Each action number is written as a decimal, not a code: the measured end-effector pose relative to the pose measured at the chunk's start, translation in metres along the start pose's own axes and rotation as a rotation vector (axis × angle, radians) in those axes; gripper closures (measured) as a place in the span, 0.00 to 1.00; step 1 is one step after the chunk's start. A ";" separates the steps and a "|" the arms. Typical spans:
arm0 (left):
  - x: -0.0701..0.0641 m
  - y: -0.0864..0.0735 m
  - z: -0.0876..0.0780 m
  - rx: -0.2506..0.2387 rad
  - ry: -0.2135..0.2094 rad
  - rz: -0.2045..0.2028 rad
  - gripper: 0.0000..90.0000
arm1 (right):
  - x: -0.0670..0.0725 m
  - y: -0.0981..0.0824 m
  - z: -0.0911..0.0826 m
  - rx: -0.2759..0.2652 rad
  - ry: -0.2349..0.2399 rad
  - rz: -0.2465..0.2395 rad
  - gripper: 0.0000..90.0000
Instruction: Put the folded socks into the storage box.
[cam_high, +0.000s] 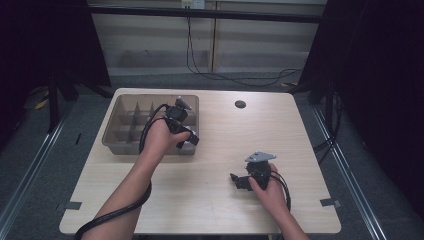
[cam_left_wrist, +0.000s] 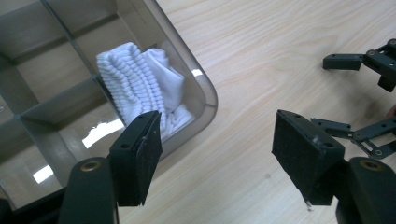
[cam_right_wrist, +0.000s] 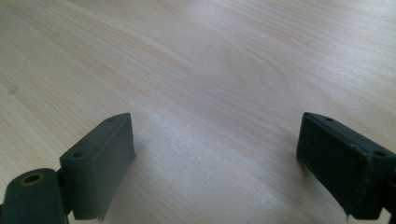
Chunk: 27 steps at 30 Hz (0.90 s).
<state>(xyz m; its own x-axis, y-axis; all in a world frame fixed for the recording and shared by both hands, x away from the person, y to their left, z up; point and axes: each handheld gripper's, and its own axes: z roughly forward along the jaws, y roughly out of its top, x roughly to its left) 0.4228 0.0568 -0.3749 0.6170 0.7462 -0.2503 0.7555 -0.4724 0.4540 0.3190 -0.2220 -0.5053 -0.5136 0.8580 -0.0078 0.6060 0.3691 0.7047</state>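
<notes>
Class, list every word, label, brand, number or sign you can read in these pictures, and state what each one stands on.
None can be read.
The grey divided bin and the folded white cloth inside it carry no print.
The wooden table is plain, and so are the pads of the left tool and the right tool.
A small pale object at the top of the high view is too small and blurred to read.
</notes>
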 end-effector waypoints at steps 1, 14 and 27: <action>-0.001 0.000 0.000 0.002 -0.004 0.003 0.36 | 0.000 0.000 0.000 0.000 0.000 0.000 0.12; -0.014 -0.008 0.005 0.002 -0.028 0.024 0.36 | 0.000 0.000 0.000 0.000 0.000 0.000 0.12; -0.031 -0.017 0.017 -0.004 -0.062 0.044 0.34 | 0.000 0.000 0.000 0.000 0.000 0.001 0.12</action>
<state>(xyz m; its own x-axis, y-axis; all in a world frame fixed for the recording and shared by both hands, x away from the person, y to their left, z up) 0.3950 0.0338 -0.3891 0.6619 0.6942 -0.2829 0.7269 -0.5020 0.4687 0.3189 -0.2219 -0.5053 -0.5126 0.8586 -0.0069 0.6069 0.3680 0.7044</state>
